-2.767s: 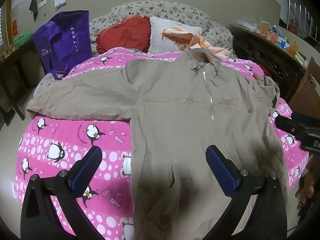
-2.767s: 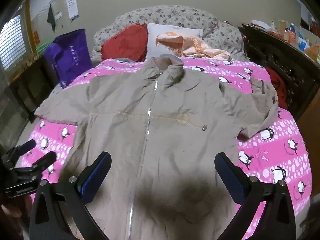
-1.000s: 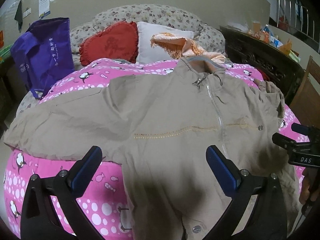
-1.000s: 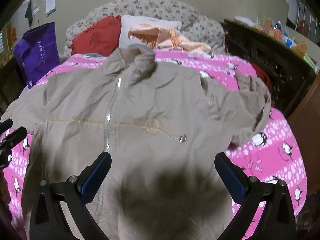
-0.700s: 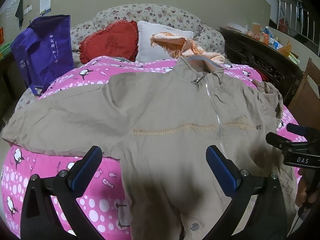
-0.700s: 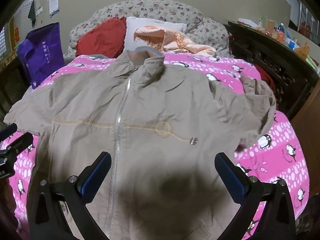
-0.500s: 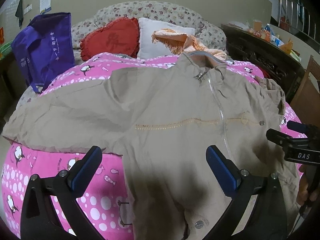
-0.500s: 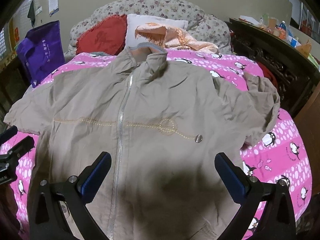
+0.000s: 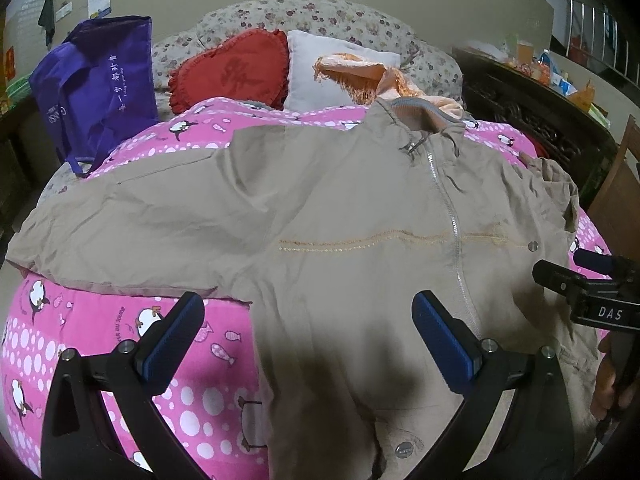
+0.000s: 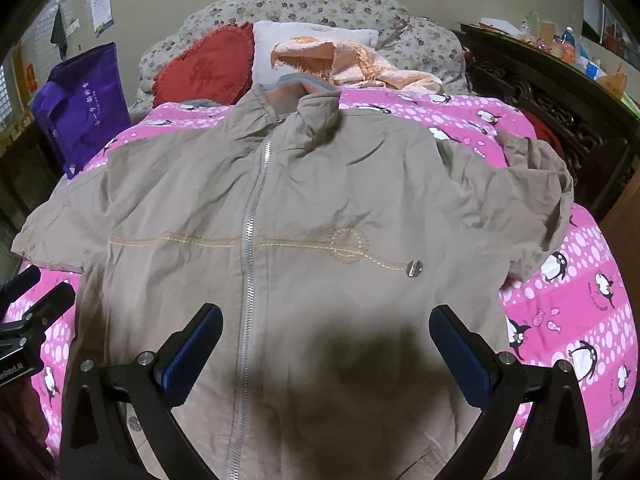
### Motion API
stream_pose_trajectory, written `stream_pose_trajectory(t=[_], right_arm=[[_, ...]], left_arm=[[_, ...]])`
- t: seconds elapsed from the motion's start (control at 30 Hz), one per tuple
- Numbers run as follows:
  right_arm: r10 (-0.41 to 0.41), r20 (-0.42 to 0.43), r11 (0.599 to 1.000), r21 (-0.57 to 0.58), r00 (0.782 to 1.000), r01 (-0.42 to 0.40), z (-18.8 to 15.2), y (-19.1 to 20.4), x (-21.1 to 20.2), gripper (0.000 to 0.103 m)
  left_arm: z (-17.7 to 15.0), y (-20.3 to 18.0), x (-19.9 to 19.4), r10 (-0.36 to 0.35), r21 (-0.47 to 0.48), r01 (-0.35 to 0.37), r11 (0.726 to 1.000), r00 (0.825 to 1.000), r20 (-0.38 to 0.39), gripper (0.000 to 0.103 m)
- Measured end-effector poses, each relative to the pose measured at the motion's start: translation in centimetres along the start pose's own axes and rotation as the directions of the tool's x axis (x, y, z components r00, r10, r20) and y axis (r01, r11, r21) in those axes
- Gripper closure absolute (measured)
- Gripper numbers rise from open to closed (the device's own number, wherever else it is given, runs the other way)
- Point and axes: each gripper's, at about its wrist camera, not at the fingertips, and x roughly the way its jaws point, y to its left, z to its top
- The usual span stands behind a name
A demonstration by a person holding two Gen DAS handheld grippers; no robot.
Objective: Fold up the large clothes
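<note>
A tan zip-up jacket lies face up on the pink penguin bedspread, collar toward the pillows; it also shows in the right wrist view. Its left sleeve is spread out flat, its right sleeve is crumpled back on itself. My left gripper is open and empty above the jacket's lower left side. My right gripper is open and empty above the jacket's lower front. Each gripper shows at the edge of the other's view.
A red heart cushion, a white pillow and an orange cloth lie at the bed's head. A purple bag stands at the far left. A dark wooden cabinet with clutter runs along the right.
Both grippers have moved in closer over the jacket and stayed open. The jacket has not moved.
</note>
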Motion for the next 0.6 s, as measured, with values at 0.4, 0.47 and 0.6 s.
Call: stream_pose_trajectory(t=[0.4,0.47,0.6], right_arm=[[0.015,-0.019,0.999,-0.038,1.000,-0.015,0.3,2.3,1.2,0.000],[0.019,-0.018,0.999,-0.036,1.000,-0.020,0.4,2.5,1.3,0.000],[0.037,-0.039,0.998,-0.040,0.999,-0.039,0.4,2.9,1.7,0.000]], left_arm=[[-0.1,1.9,0.7,0.044,-0.019,-0.044,0.999,0.999,-0.012,0.000],[-0.1,2.2,0.8,0.045,-0.029,-0.045,0.999,0.999,-0.014,0.000],[-0.1,2.7,1.1,0.045,-0.048,-0.046,0.998,0.999,-0.021,0.000]])
